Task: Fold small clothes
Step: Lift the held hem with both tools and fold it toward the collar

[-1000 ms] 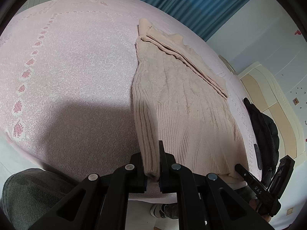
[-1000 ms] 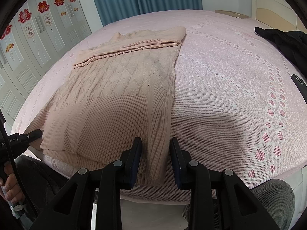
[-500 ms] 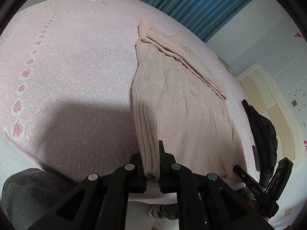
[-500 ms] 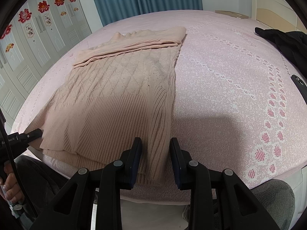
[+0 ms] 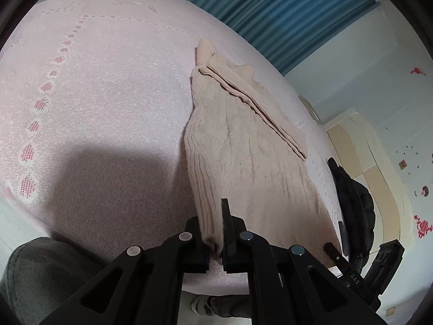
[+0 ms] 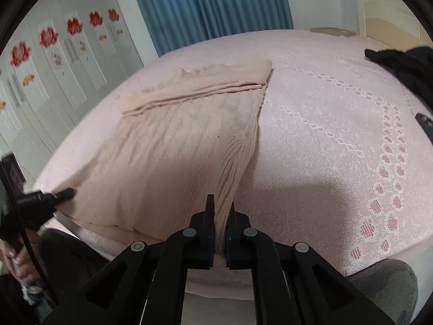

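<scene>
Two tongs grip the sweater (image 5: 251, 162) at its hem, at the bed's (image 5: 94, 108) near edge. Left tongs (image 5: 213, 233) are clamped on one hem corner. Right tongs (image 6: 222, 233) have just closed onto the other corner, knit pinched between them. Sweater body lies flat on the bed, sleeves folded across its far end.

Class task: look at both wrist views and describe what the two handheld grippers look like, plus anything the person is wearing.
The left gripper and the right gripper are matt black, with angular linkage arms joined by round silver rivets and flat, narrow fingers. White lettering marks the right gripper's finger in the left view. A black cable hangs by the left gripper. The person wears grey trousers.
</scene>
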Demonstrator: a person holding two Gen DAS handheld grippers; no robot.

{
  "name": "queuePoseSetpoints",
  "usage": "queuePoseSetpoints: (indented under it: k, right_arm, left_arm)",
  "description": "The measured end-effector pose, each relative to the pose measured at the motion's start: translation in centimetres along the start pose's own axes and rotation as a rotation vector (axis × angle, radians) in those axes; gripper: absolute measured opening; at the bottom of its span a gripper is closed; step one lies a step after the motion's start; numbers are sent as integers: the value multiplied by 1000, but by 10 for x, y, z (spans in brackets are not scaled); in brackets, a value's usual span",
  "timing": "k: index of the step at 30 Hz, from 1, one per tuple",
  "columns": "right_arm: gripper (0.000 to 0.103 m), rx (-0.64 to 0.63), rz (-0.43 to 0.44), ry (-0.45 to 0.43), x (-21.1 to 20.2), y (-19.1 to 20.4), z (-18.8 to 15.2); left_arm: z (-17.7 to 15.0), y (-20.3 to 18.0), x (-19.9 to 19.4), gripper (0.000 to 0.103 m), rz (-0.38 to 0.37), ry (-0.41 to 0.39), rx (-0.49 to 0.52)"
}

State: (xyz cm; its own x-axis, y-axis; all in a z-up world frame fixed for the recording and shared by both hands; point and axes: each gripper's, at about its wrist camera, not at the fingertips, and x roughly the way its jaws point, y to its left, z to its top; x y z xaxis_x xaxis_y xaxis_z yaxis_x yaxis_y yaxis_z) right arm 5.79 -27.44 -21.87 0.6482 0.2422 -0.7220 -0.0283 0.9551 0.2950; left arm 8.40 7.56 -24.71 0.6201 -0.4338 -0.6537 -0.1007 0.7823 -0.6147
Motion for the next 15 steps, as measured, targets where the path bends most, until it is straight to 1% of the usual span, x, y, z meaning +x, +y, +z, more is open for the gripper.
queuePoseSetpoints:
  k: [2, 5, 8, 10, 13, 15]
  right_arm:
    - [5, 22, -2, -6, -2, -3, 1]
    - [5, 25, -2, -2, -2, -2, 3]
    - [5, 56, 17, 2, -2, -4, 10]
    - [5, 91, 36, 0, -5, -6, 15]
    - [5, 129, 69, -17, -9, -6, 29]
    - [5, 142, 88, -36, -12, -4, 43]
  left_arm:
    - [2, 1, -2, 6, -11, -4, -14]
    - [5, -1, -4, 6, -3, -11, -12]
    - [10, -6, -4, 6, -5, -3, -15]
    - [16, -8, -4, 6, -20, 14, -33]
    - [29, -11, -6, 6, -40, 13, -54]
    - [39, -18, -9, 6, -44, -2, -46]
